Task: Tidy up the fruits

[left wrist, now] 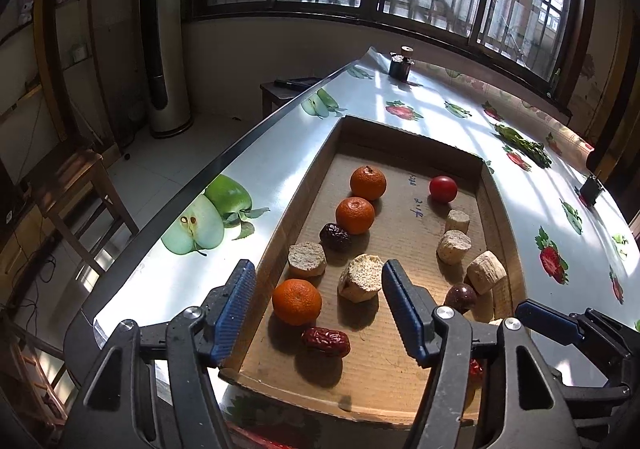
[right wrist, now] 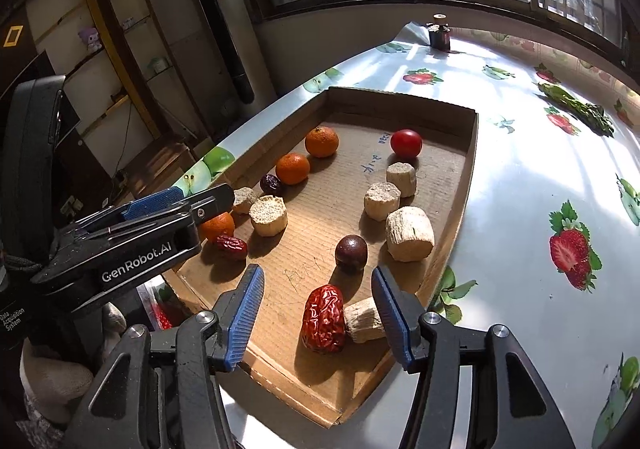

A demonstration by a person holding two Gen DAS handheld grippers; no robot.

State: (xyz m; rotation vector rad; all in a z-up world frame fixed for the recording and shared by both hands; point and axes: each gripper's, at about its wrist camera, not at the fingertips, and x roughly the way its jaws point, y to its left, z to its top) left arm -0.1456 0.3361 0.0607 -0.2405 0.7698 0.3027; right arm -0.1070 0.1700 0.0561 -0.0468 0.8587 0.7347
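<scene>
A shallow cardboard tray [left wrist: 404, 209] [right wrist: 320, 205] lies on the table and holds three oranges, a red tomato [left wrist: 443, 189] [right wrist: 406, 143], wrinkled dates, a dark purple fruit [right wrist: 351, 252] and several beige corky chunks. My left gripper [left wrist: 320, 305] is open above the tray's near left corner. An orange [left wrist: 297, 301], a red date [left wrist: 326, 342] and a beige chunk [left wrist: 360, 278] show between its fingers, untouched. My right gripper [right wrist: 320, 313] is open over the near right corner, with a big red date [right wrist: 325, 319] and a small beige chunk [right wrist: 362, 319] below it.
The table [right wrist: 520, 177] has a shiny fruit-print cover, and its left edge drops to the floor beside the tray. A small dark jar [left wrist: 401, 65] stands at the far end, leafy greens [right wrist: 576, 109] at the right. A wooden chair [left wrist: 80, 185] is below left.
</scene>
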